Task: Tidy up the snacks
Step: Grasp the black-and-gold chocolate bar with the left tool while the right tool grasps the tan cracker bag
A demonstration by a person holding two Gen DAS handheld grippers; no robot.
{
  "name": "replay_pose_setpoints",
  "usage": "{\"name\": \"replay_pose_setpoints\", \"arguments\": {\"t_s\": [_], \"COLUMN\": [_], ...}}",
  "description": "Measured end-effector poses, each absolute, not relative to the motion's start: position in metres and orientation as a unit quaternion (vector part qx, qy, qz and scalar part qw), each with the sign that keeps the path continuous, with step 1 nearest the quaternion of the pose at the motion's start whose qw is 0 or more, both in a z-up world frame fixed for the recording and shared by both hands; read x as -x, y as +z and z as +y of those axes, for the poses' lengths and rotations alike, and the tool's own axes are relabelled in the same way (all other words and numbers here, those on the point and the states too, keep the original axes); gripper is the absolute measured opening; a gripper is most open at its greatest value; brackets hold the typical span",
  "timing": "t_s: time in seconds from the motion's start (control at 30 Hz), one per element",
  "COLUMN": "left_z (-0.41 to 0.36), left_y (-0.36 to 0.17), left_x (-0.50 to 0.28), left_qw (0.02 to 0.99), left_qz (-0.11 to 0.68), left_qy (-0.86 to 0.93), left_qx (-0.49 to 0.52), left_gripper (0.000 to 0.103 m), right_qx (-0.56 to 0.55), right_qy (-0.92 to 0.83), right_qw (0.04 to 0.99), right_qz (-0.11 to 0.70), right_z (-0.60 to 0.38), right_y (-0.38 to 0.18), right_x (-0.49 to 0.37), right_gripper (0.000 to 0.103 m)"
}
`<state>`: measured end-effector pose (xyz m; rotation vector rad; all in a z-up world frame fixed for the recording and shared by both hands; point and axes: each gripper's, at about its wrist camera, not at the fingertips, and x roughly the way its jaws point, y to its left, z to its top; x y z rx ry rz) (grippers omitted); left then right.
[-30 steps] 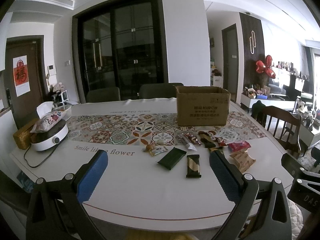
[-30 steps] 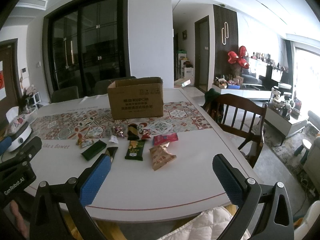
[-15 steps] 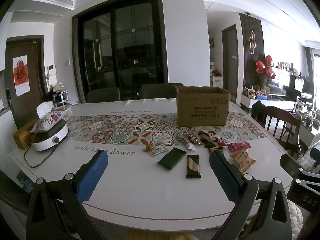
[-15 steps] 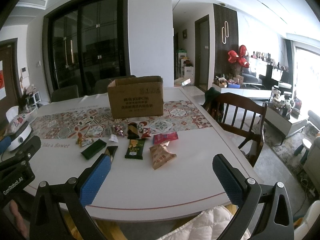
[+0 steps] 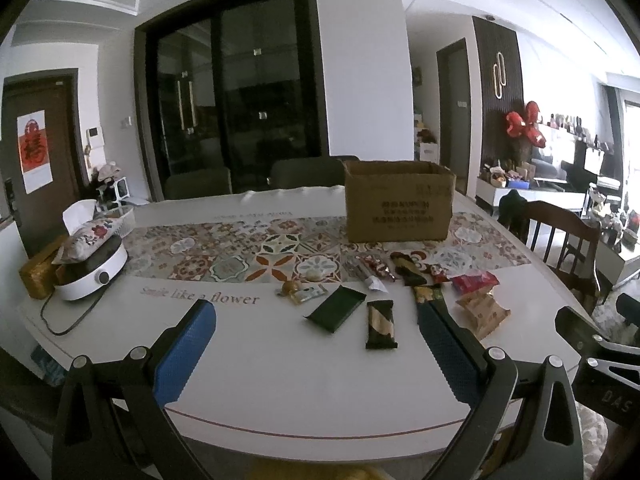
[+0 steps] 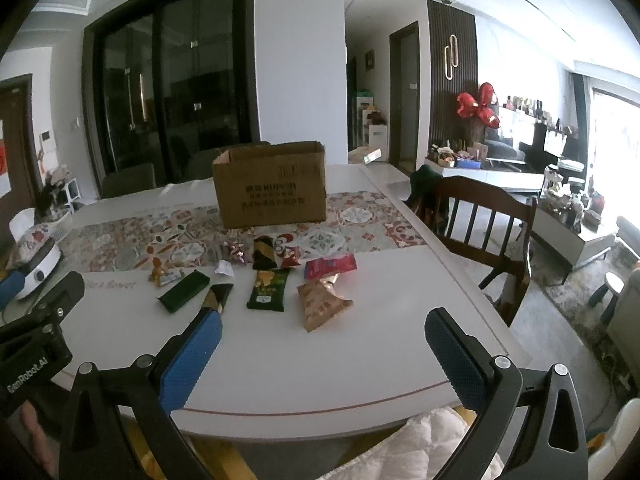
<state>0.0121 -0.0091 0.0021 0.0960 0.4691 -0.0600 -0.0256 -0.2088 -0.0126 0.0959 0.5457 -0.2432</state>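
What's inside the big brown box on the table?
The cardboard box is open at the top, but both cameras sit too low to look in. Only its front wall and rim show. The snacks lie on the table in front of it, not inside.

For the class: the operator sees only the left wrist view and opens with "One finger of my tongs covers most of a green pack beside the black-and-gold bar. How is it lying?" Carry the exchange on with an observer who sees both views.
Observer: The right wrist view shows the green pack whole, flat on the table, between the black-and-gold bar and the brown bag, apart from both.
Operator: I see only the body of the right tongs. Are they free?
Observer: Yes, the right tongs are open and empty, over the table's near edge.
Operator: Anything on the floor past the wooden chair?
Observer: A small round stool stands beyond the wooden chair.
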Motion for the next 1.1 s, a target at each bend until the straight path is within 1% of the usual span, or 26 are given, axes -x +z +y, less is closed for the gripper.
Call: {"name": "replay_pose_setpoints", "arguments": {"t_s": [0.33, 0.6, 0.67, 0.8, 0.93, 1.1], "left_z": [-0.031, -0.048, -0.051, -0.057, -0.064, -0.073], "left_y": [-0.016, -0.036, -0.044, -0.062, -0.08, -0.101], "left_x": [-0.052, -0.091, -0.101, -0.123, -0.142, -0.161], "left_qw": [0.959, 0.947, 0.943, 0.934, 0.925, 0.914], "left_qz": [0.272, 0.311, 0.321, 0.348, 0.37, 0.395], "left_qy": [-0.051, -0.061, -0.06, -0.061, -0.063, -0.07], "left_qx": [-0.06, -0.057, -0.059, -0.059, -0.06, -0.061], "left_gripper": [0.103, 0.102, 0.098, 0.095, 0.089, 0.08], "right_qx": [-0.052, -0.061, -0.063, -0.062, -0.062, -0.062], "right_qy": [-0.127, -0.131, -0.131, -0.128, -0.119, -0.103], "right_qw": [0.945, 0.938, 0.936, 0.931, 0.925, 0.918], "right_qz": [0.295, 0.315, 0.322, 0.336, 0.355, 0.379], "right_z": [-0.223, -0.239, -0.243, -0.249, -0.252, -0.254], "right_y": [-0.03, -0.039, -0.044, -0.057, -0.073, -0.094], "right_x": [0.0, -0.038, -0.049, -0.071, -0.094, -0.117], "right_gripper": [0.103, 0.103, 0.103, 0.102, 0.097, 0.089]}}
